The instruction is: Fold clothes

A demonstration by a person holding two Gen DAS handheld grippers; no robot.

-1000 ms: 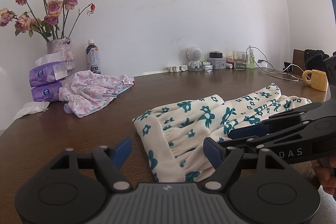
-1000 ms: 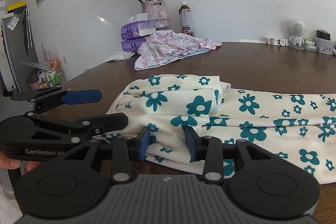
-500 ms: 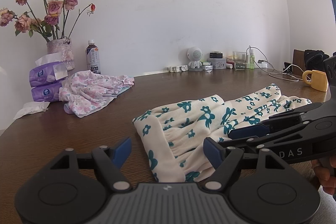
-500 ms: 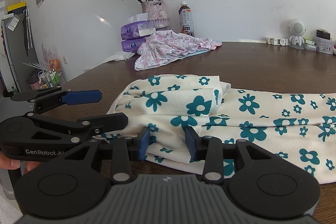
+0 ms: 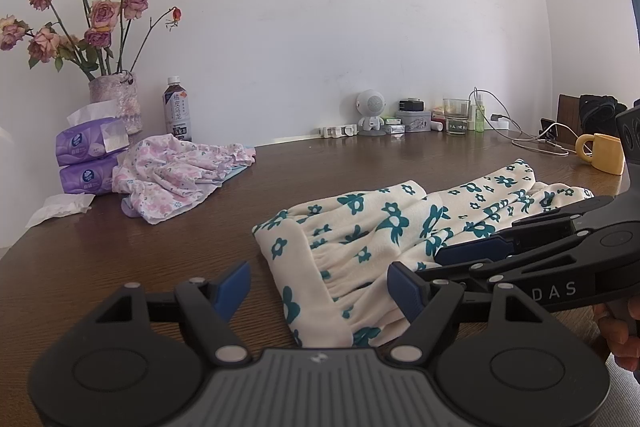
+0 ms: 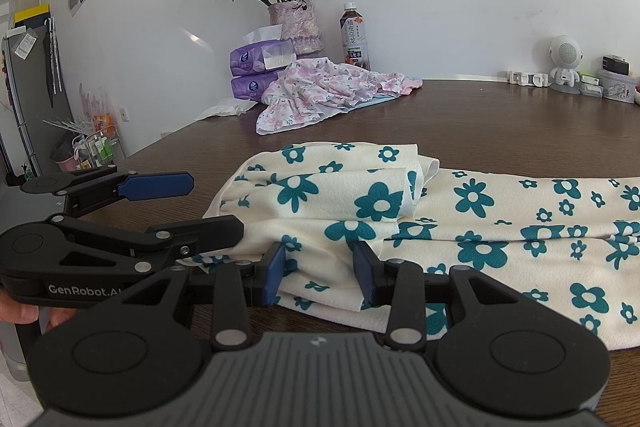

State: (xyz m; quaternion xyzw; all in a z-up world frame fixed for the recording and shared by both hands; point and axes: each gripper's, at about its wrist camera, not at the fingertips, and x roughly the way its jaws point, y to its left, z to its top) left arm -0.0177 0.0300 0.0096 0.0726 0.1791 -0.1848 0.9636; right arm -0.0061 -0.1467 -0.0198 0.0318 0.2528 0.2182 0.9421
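In the left wrist view, the left hand-held gripper (image 5: 318,285) stands with its blue pads wide apart and nothing between them; the cream garment with teal flowers (image 5: 384,223) lies on the brown worktop (image 5: 120,259) directly ahead and a little to the right, its gathered waistband end nearest this gripper. The garment's long axis runs away to the right, toward the yellow mug (image 5: 602,158). The right hand-held gripper (image 5: 472,253) reaches in from the right across the near edge of the cloth, and seen side-on its opening cannot be read here. In the right wrist view, the right hand-held gripper (image 6: 320,275) is narrowed about a bunched fold at the garment's near edge, the cloth filling the gap between its pads, though whether they pinch it firmly I cannot tell. From here the garment stretches off to the right, with the left hand-held gripper opened wide just left of the waistband. Judged from this, both sit at the waistband end, so a fold would likely carry that end along the length.
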